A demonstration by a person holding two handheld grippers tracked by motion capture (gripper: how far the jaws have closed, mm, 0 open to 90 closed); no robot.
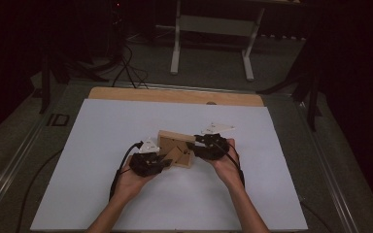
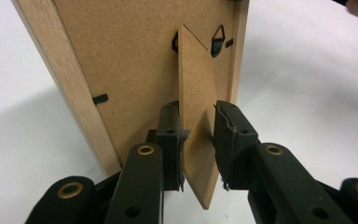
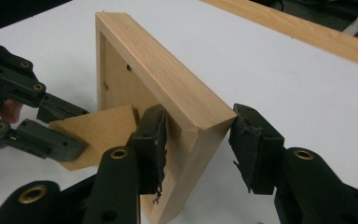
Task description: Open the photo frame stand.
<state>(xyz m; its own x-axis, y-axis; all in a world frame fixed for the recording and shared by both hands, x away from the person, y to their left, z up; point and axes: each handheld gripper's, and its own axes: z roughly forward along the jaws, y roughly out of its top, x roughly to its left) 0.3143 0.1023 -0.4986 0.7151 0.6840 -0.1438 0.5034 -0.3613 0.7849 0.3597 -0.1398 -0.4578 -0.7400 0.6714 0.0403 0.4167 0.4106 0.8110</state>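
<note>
A wooden picture frame (image 1: 176, 139) stands upright on the white table top (image 1: 126, 194), its back towards me. Its brown fibreboard stand (image 2: 196, 93) is swung out from the back panel. My left gripper (image 2: 198, 135) has a pad against each side edge of the stand, low down, and is shut on it. My right gripper (image 3: 198, 140) clamps the frame's (image 3: 177, 88) side rail near a corner, one pad inside the rear recess and the other on the front face. In the high view the left gripper (image 1: 166, 160) and the right gripper (image 1: 194, 146) flank the frame.
A bare wooden strip (image 1: 175, 95) runs along the far edge of the table. Black cables (image 1: 119, 167) trail from the grippers towards me. On the floor beyond the table stand a white desk frame (image 1: 211, 34) and more cables.
</note>
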